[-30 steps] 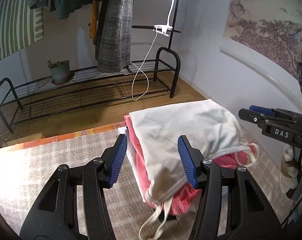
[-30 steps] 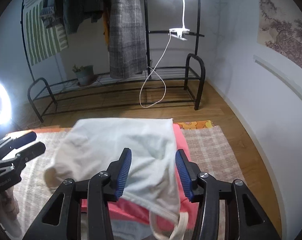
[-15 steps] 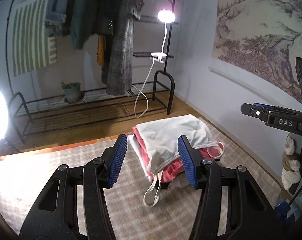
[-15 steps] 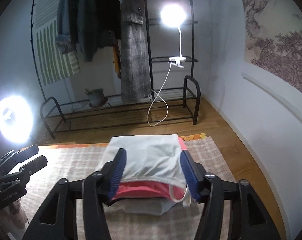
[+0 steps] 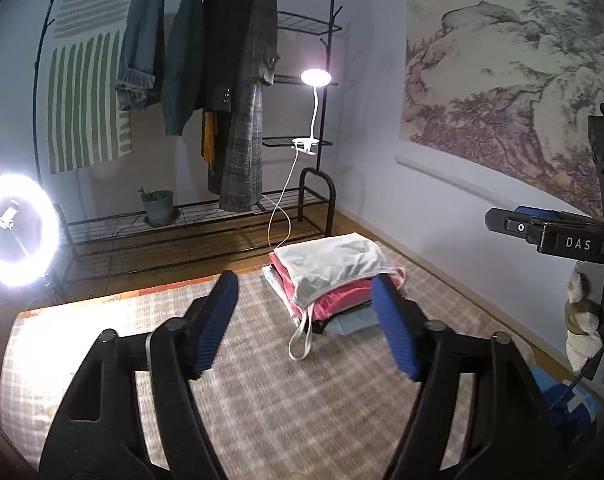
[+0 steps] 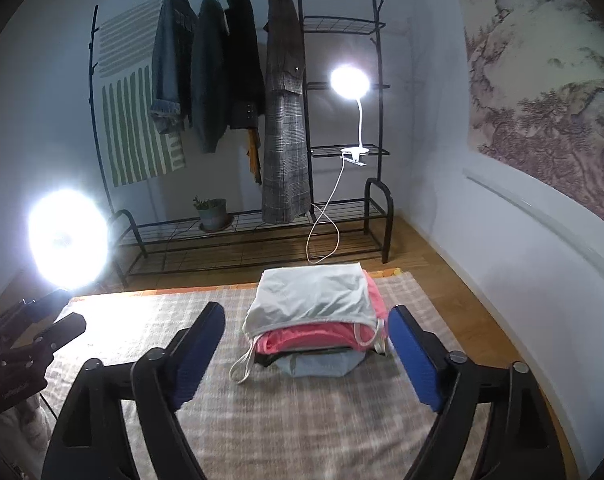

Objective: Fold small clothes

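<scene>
A folded white garment (image 5: 334, 264) (image 6: 314, 294) lies on top of a stack, over a pink garment (image 5: 342, 300) (image 6: 302, 338) and a grey-blue one (image 6: 314, 364), at the far right of the checked table cloth (image 5: 262, 392). A white strap (image 5: 302, 336) hangs off the stack's front. My left gripper (image 5: 306, 320) is open and empty, held back above the cloth short of the stack. My right gripper (image 6: 306, 352) is open and empty, also short of the stack. The right gripper shows at the right edge of the left wrist view (image 5: 550, 232). The left gripper shows at the left edge of the right wrist view (image 6: 30, 332).
A black clothes rack (image 6: 262, 120) with hanging coats stands behind the table. A ring light (image 5: 16, 230) glares at the left. A clip lamp (image 6: 350, 84) with a white cable is on the rack. A potted plant (image 6: 212, 212) sits on its lower shelf. The wall is at the right.
Both grippers have pulled back and up from the stack, which now looks smaller and farther. Their jaws have spread wider. The white garment stays lying on the pink one.
</scene>
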Available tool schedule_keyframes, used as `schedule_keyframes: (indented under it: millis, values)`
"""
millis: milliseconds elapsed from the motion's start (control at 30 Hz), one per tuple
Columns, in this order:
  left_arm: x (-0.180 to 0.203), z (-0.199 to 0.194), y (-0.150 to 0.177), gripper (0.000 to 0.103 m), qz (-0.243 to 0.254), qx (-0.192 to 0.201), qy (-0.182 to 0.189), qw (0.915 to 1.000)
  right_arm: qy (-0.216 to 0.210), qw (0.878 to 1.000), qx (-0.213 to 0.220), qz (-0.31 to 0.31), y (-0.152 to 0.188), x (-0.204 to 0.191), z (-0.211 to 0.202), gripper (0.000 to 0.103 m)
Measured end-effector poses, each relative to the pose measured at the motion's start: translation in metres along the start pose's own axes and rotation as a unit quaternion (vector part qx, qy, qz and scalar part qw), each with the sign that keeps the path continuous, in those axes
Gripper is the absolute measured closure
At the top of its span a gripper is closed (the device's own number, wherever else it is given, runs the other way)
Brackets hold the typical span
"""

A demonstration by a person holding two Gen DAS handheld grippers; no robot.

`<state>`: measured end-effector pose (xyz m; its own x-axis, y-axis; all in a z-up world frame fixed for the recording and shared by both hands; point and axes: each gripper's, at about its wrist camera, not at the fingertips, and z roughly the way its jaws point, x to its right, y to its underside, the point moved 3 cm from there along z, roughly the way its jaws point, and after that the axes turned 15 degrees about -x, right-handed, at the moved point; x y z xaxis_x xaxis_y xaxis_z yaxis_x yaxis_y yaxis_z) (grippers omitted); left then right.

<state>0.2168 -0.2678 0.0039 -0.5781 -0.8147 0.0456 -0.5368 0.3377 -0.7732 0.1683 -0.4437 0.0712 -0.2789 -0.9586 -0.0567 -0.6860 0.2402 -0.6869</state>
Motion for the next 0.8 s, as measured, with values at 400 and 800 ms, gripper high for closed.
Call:
schedule_keyframes:
  millis: [400,800]
  values:
    - [0.0,-0.057,0.042,0.013,0.006,0.031,-0.015,0.9994,0.032,0.999,0.031,0.009,0.055,-0.03,-0.044,0.0]
    - [-0.009,-0.063,0.062,0.0,0.011,0.048,-0.063,0.9968,-0.004,0.999,0.038,0.01,0.082,-0.054,-0.03,0.0]
